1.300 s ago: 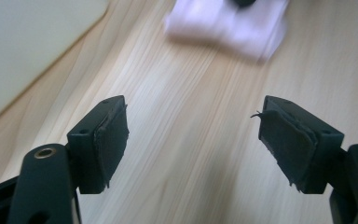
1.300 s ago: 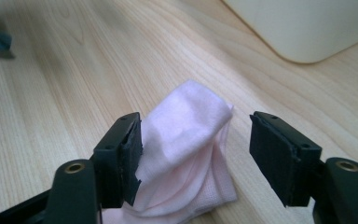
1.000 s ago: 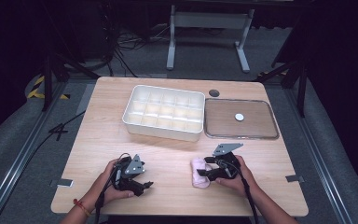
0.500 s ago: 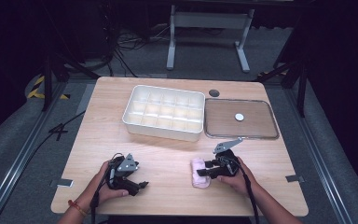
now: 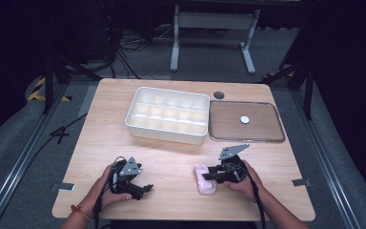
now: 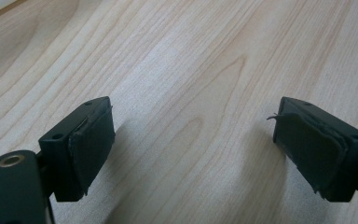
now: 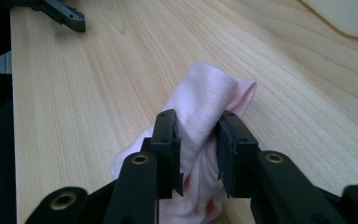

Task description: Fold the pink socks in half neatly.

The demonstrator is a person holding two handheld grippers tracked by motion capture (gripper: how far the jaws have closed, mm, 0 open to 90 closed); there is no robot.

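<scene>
A small pink cloth [image 5: 204, 182] lies bunched on the wooden table near its front edge, right of centre. My right gripper [image 5: 208, 174] points left at it. In the right gripper view a raised fold of the pink cloth [image 7: 205, 98] is pinched between the pads of my right gripper [image 7: 198, 128], whose jaws have just been closing. My left gripper [image 5: 145, 189] rests at the front left, held low over bare wood. In the left gripper view my left gripper [image 6: 193, 135] has its jaws wide apart with nothing between them, and they have just been opening.
A white compartment tray [image 5: 167, 135] stands at the back centre of the table. To its right is a shallow clear tray [image 5: 246, 140] holding one white disc [image 5: 244, 119]. A dark round hole [image 5: 218, 95] sits behind them. Cables trail from both grippers.
The right gripper's jaws have closed in on a fold of the pink cloth. The left gripper's jaws have spread a little wider. Both hands have hardly shifted.
</scene>
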